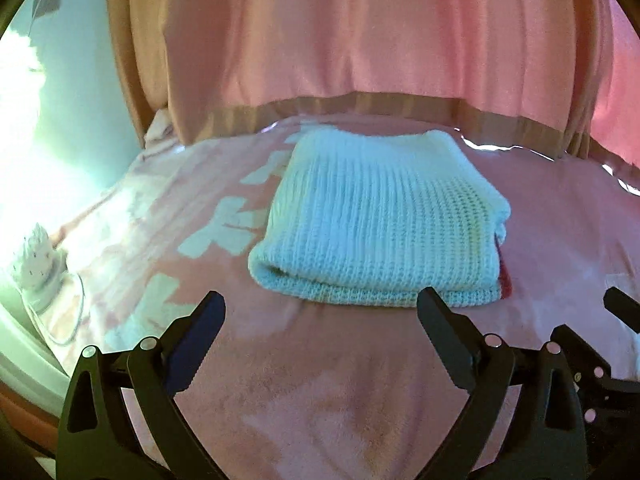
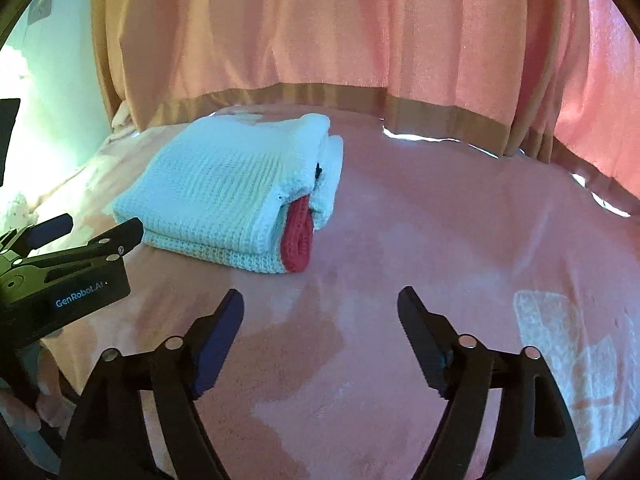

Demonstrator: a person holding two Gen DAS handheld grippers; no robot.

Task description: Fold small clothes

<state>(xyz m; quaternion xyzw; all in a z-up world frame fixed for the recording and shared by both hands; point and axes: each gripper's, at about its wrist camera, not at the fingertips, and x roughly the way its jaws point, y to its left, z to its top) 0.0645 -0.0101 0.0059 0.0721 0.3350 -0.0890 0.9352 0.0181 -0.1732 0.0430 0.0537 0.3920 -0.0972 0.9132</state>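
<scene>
A white knitted garment (image 1: 376,220) lies folded into a thick rectangle on a pink blanket (image 1: 320,380). In the right wrist view the same folded garment (image 2: 224,192) sits at the left, with a red knitted band (image 2: 298,240) showing at its right end. My left gripper (image 1: 322,300) hovers just in front of the fold's near edge, jaws wide apart with nothing between them. My right gripper (image 2: 320,298) stands open over bare blanket, to the right of and nearer than the garment. The left gripper's body (image 2: 72,256) shows at the left edge of the right wrist view.
A pink and tan curtain (image 1: 360,40) hangs behind the bed. A small white object with a cord (image 1: 36,256) rests at the blanket's left edge. White patterned patches mark the blanket (image 2: 560,340) at the right. A pale wall (image 1: 80,80) stands at the left.
</scene>
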